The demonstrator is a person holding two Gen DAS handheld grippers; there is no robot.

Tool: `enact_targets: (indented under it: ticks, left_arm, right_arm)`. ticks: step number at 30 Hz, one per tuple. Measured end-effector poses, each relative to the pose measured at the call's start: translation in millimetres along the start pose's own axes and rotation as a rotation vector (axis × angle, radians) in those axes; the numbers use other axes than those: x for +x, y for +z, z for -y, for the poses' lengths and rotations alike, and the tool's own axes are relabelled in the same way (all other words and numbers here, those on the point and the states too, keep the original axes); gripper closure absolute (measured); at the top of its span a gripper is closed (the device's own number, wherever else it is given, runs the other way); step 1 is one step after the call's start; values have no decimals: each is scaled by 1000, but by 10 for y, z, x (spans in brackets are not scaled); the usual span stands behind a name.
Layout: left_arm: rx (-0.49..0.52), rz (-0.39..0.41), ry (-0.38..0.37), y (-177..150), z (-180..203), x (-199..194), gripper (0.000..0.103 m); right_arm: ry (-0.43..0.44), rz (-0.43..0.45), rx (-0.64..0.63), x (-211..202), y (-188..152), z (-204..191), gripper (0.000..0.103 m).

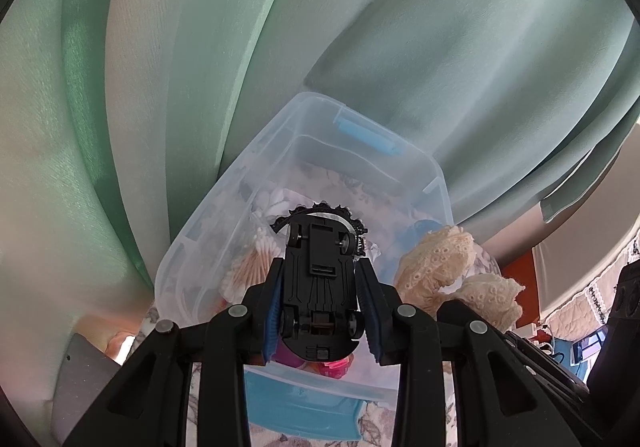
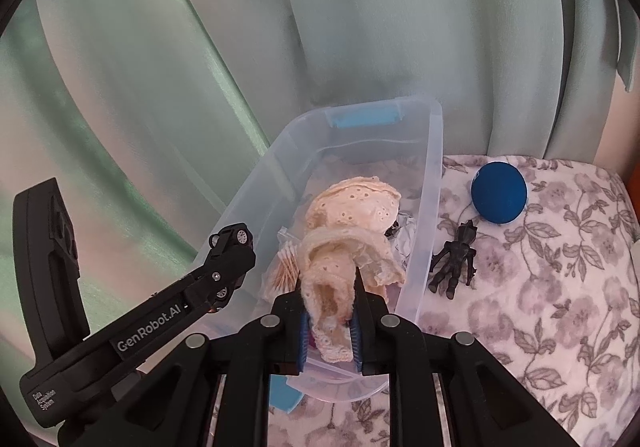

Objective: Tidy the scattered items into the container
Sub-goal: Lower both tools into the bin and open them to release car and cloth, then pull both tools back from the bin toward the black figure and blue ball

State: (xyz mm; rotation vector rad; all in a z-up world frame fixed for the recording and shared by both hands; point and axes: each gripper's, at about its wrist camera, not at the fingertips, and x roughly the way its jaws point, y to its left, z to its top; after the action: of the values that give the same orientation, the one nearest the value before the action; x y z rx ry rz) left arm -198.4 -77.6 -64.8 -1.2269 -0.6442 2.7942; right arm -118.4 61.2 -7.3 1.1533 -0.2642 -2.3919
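The left tool (image 1: 320,303) is clamped on a black toy car (image 1: 320,287), turned underside up, above the clear plastic storage container with blue handles (image 2: 434,175), which stands on a floral-print bedspread (image 2: 540,287) before green curtains (image 1: 360,47). A bundle of cotton swabs (image 1: 248,267) lies inside. The right tool (image 2: 330,311) is nearly closed, pinching a cream lace cloth (image 2: 344,247) that drapes over the container's middle. On the bedspread just right of the container lie a black toy figure (image 2: 454,267) and a blue ball (image 2: 499,193).
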Motion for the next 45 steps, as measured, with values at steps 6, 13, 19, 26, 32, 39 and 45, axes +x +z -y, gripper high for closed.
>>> enact_targets:
  ticks: [6, 13, 19, 26, 32, 39, 45]
  left_arm:
    - [6, 13, 3, 11, 27, -83, 67]
    - [14, 28, 2, 26, 50, -181, 67]
    - [31, 41, -3, 24, 127, -270, 60]
    - [66, 45, -11, -9, 298, -358, 54]
    - [114, 52, -26, -73, 535, -436, 51]
    - [179, 60, -31, -169, 862, -521, 44]
    - [246, 64, -40, -288, 1194, -607, 38]
  right_arm:
    - [-8, 15, 0, -85, 35, -15, 73]
    - [-4, 38, -4, -190, 76, -38, 67]
    - [-9, 58, -1, -294, 82, -12, 67]
    - [-25, 98, 28, -507, 47, 142, 60]
    - [-41, 138, 60, -753, 6, 331, 57]
    - [-45, 184, 95, -1038, -44, 551, 51]
    - [-45, 226, 120, -1291, -66, 758, 44]
